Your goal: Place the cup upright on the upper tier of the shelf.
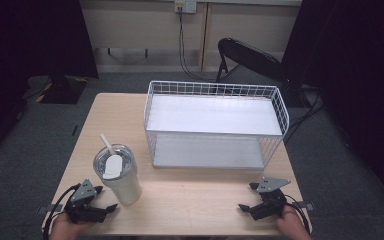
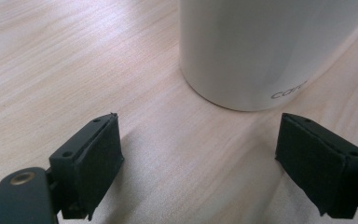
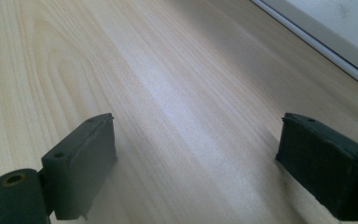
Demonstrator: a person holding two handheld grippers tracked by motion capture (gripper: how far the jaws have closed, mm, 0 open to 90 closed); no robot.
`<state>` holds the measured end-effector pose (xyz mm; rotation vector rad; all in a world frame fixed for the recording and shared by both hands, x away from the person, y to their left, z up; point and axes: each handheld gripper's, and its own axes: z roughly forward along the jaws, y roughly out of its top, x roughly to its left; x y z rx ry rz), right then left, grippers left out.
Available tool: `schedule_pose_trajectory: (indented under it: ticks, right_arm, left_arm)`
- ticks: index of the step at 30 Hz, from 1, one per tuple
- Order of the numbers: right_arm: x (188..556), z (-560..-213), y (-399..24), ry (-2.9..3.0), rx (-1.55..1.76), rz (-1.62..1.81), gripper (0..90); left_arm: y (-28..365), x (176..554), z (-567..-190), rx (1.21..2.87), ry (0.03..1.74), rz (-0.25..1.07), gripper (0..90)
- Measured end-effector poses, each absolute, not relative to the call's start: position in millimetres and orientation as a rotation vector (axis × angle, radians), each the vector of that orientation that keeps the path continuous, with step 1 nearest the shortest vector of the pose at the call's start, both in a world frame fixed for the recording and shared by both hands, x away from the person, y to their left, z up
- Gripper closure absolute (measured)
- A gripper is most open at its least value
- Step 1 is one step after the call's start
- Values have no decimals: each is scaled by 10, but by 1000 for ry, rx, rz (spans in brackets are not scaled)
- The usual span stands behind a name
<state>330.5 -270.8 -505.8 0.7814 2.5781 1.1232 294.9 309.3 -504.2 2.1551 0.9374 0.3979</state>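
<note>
A white tumbler (image 1: 119, 176) with a clear lid and a white straw (image 1: 106, 143) stands upright near the front left of the wooden table (image 1: 195, 192). Its lower wall (image 2: 256, 51) rises just beyond my left gripper's jaws. My left gripper (image 1: 106, 198) rests on the table just left of the tumbler, open with nothing between the jaws (image 2: 198, 158). At the front right my right gripper (image 1: 248, 196) also rests open, over bare wood (image 3: 196, 158). A white wire shelf rack (image 1: 215, 125) stands at the table's middle back.
The rack's lower white edge (image 3: 326, 42) runs along the upper right in the right gripper view. Beyond the table stand a black folding chair (image 1: 250, 57) and a hanging cable (image 1: 182, 45). Bare tabletop lies between the two grippers.
</note>
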Motion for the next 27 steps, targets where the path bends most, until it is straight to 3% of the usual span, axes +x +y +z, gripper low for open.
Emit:
schedule_pose_trajectory:
  ticks: [13,20,27]
  right_arm:
    - [3305,-5058,-2708,2578,782,1123,105]
    - [3305,-5058,-2708,2578,782,1123,106]
    - [3305,-5058,-2708,2578,782,1123,106]
  left_arm:
    - [3151,2961,-5029,2121,1032,425,154]
    - [3232,2946,-4862,1946,1046,420,167]
    - [3220,2905,-4698,1899,987,474,158]
